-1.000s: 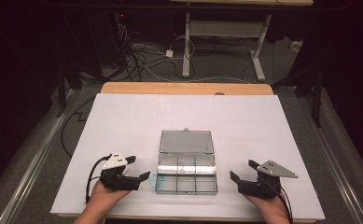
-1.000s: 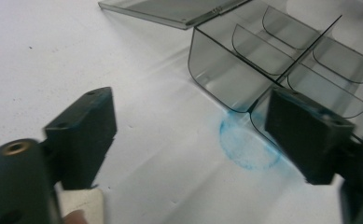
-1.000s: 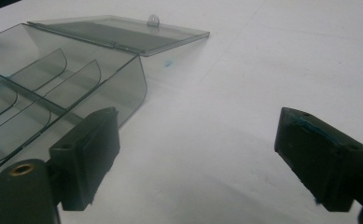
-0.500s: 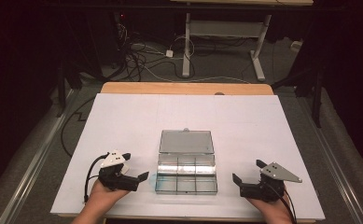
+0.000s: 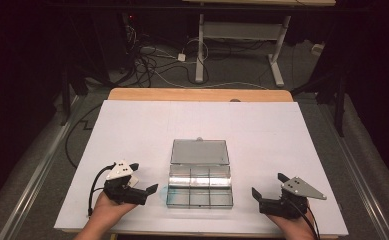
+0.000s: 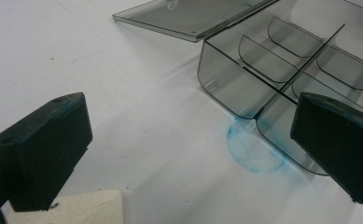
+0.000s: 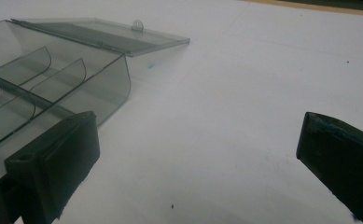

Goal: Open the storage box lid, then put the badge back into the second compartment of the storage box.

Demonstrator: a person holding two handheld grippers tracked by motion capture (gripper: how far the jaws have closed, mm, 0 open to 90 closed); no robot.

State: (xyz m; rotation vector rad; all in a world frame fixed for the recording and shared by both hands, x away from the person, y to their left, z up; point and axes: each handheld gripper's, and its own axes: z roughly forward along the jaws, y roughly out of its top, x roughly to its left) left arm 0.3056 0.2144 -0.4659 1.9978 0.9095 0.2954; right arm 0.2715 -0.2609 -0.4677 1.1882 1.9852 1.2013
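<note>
Item inspected: clear compartment box (image 5: 200, 187), at the near middle of the white table top (image 5: 132, 125), lid (image 5: 199, 152) thrown back flat on the far side, compartments seemingly empty. Blue smudge (image 6: 254, 151) on the sheet at the near left corner of the box, touching its wall. Left gripper (image 5: 144, 190) just left of the box, jaws spread wide, having just been opening, nothing between them; seen from its own view (image 6: 188, 140), one jaw already close over the corner compartment. Right gripper (image 5: 268, 184) near the right side of the box but apart from it, jaws likewise wide, just been opening, holding nothing (image 7: 198, 154). Risks judged from this position: light, thin-walled plastic likely to slide across the smooth sheet if pushed from one side alone; likely to tip or skate towards the right if nipped at the left corner without support opposite. Possible flexing or cracking of a wall under a hard pinch. Possible strain on the hinge if the lid is caught and lifted by one corner. Possible spreading of the blue mark onto box or pads if a jaw is dragged through it. Slow, two-sided approach advised.
</note>
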